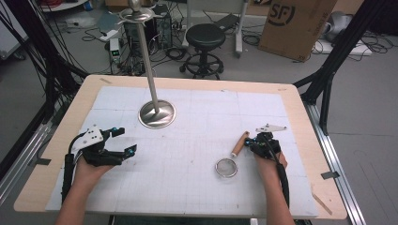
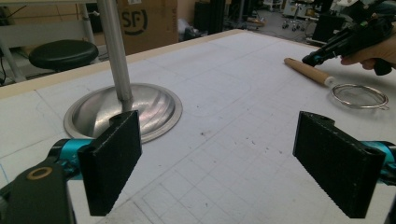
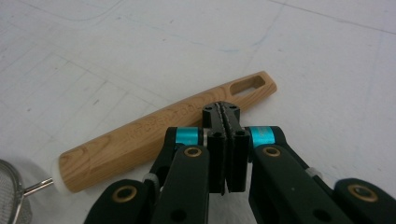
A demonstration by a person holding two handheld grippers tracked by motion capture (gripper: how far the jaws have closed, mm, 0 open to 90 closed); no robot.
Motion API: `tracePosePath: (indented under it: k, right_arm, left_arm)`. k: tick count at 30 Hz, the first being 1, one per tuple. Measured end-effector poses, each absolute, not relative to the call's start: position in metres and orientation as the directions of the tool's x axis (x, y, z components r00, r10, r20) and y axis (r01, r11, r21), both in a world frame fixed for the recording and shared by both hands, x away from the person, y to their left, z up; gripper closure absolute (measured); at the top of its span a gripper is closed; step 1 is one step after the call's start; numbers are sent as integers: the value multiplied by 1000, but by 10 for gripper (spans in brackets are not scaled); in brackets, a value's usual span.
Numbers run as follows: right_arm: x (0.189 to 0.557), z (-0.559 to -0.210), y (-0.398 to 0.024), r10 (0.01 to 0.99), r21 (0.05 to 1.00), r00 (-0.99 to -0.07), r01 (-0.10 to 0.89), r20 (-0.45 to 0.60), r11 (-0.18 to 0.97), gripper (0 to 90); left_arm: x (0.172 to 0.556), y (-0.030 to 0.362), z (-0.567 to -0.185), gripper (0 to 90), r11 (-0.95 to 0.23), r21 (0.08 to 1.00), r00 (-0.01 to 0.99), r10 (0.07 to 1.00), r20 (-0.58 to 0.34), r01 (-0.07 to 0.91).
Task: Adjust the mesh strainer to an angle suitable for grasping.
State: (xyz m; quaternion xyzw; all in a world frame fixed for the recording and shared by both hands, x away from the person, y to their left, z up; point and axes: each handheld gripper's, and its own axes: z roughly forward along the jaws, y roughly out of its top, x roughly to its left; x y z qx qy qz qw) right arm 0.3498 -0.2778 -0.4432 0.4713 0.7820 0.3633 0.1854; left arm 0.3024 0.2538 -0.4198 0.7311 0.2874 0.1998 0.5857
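Right gripper view: right gripper (image 3: 225, 109) has its jaws pressed together, empty, tips just over the strainer's (image 1: 226, 167) wooden handle (image 3: 154, 128) on the mat (image 1: 197, 187). Left gripper (image 1: 121, 140) rests with jaws wide apart.

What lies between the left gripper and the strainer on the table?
Nothing: in the high view, the stretch from the left gripper to the strainer is bare white mat. The left gripper view shows the same, with its fingers apart.
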Motion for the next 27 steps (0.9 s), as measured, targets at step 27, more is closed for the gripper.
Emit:
tracePosePath:
  k: [27]
  right_arm:
    - [361, -440, -225, 792, 743, -609, 550, 44, 382, 893]
  left_arm:
    - [303, 254, -419, 160, -139, 972, 759, 649, -54, 187]
